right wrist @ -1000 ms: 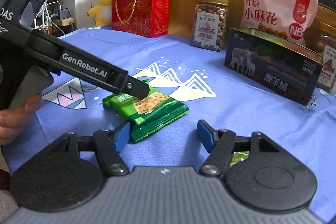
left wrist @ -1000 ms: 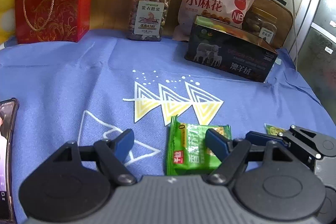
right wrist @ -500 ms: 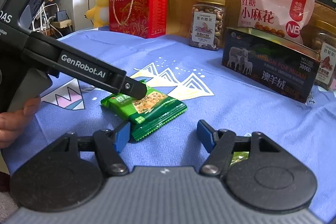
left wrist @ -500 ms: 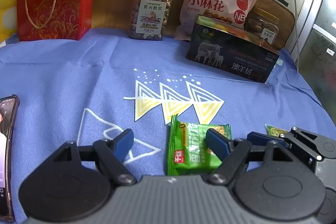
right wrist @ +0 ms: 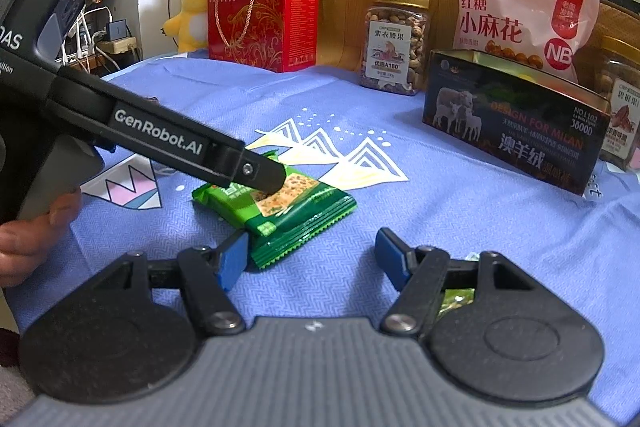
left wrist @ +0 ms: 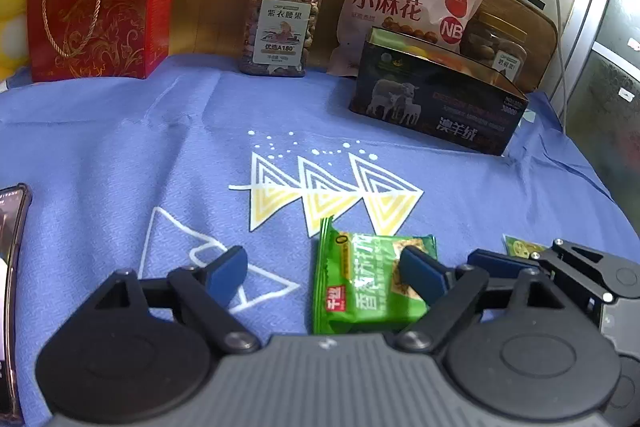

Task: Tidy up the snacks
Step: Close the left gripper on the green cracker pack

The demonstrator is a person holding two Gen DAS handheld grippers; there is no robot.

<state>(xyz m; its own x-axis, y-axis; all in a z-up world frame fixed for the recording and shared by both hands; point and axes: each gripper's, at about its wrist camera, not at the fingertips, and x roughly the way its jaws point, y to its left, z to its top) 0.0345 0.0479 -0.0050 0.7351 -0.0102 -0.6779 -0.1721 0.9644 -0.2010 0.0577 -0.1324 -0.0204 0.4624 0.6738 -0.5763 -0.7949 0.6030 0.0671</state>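
Left gripper [left wrist: 322, 269]: jaws spread wide, empty, its right pad over the green cracker packet [left wrist: 366, 283], apparently lining up a grasp; right gripper [right wrist: 310, 255]: jaws likewise apart, empty, the packet at its 11 o'clock on the blue cloth [right wrist: 440, 211]; dark sheep-print box [right wrist: 516, 119] at 1 o'clock, the likely destination.

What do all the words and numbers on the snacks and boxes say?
"GenRobot.AI": left gripper's arm.
"红糖 小麻花", "NB": pink bag.
"紫衣腰果", "优选A180": nut jar.
"DESIGN FOR MILAN", "澳羊绒", "3800D": dark box.
"碧根果": second jar.
Red gift box and green cracker packet: print too blurred to read.
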